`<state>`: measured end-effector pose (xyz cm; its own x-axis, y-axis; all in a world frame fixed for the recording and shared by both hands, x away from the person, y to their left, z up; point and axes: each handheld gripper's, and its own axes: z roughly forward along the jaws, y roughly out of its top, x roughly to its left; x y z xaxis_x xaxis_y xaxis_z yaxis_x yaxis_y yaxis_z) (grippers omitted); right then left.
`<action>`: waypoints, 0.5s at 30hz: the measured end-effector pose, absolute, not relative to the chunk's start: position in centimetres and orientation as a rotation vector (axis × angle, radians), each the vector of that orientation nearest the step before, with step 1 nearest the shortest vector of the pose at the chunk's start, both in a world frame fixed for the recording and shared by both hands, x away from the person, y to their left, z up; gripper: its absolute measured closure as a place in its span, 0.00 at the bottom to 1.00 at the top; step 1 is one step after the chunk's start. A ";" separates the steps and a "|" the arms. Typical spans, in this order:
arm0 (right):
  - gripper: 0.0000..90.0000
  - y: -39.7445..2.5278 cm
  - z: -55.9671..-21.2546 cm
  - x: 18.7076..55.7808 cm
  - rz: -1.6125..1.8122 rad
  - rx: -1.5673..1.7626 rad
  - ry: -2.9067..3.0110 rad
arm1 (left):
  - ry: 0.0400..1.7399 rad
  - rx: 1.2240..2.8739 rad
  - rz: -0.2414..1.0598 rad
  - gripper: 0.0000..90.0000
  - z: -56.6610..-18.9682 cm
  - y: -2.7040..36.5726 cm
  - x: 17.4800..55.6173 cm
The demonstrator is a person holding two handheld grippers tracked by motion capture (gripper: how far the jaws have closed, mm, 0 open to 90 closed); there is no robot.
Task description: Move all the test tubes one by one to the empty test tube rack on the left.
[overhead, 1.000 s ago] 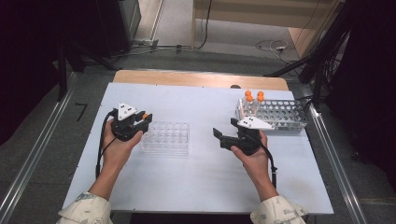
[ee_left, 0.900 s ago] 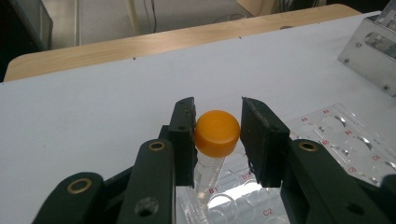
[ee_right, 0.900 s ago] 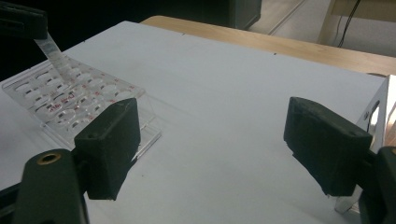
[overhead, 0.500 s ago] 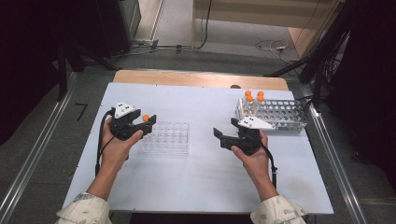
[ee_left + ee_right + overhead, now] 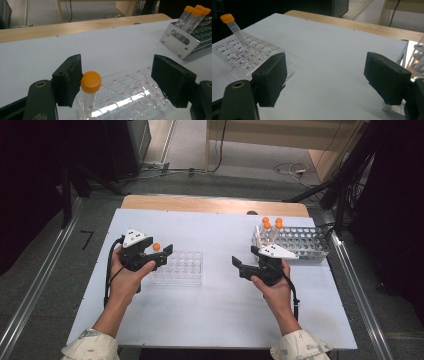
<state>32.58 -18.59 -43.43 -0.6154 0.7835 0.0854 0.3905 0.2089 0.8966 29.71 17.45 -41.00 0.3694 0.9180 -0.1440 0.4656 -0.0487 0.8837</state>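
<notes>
Work in hand: moving orange-capped tubes from the metal rack [image 5: 300, 245] at the table's far right corner into the clear well tray [image 5: 179, 268] left of the table's middle. One tube [image 5: 90, 92] is already standing in the tray, at its left end, tilted a bit; the right gripper view shows it [image 5: 234, 26] leaning in a hole near the tray's far corner. Three more capped tubes [image 5: 271, 226] sit in the rack's left end, so I judge roughly one done, three left. Most tray wells look empty.

Left tongs [image 5: 161, 256]: jaws wide apart, straddling the placed tube. In the left gripper view the cap sits just beside the left jaw pad, maybe touching it, well clear of the right pad, so not clamped. Looks like a release just after seating, or a nudge to straighten it; can't tell which. Left hand [image 5: 127, 275] comes up from the near edge, forearm angled slightly in, gripper level and pointing right across the tray's left end.

Right tongs [image 5: 239, 266]: jaws wide, holding nothing, above bare table [image 5: 220, 320] between tray and rack. Right hand [image 5: 272, 285] holds the gripper pointing left toward the tray, with the rack just behind it. Cable trails back along the forearm.

Next likely: right tongs turn back to the rack for another tube.
</notes>
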 end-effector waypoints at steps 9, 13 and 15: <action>0.19 -20.5 -43.0 32.8 1.360 1.126 2.054 | 1.212 1.688 0.563 0.25 -40.8 16.6 29.5; 0.19 -21.6 -43.0 33.1 1.346 1.149 2.023 | 1.200 1.674 0.552 0.23 -40.8 16.5 29.1; 0.19 -22.2 -43.0 33.3 1.337 1.168 2.009 | 1.193 1.670 0.545 0.22 -40.8 16.5 28.9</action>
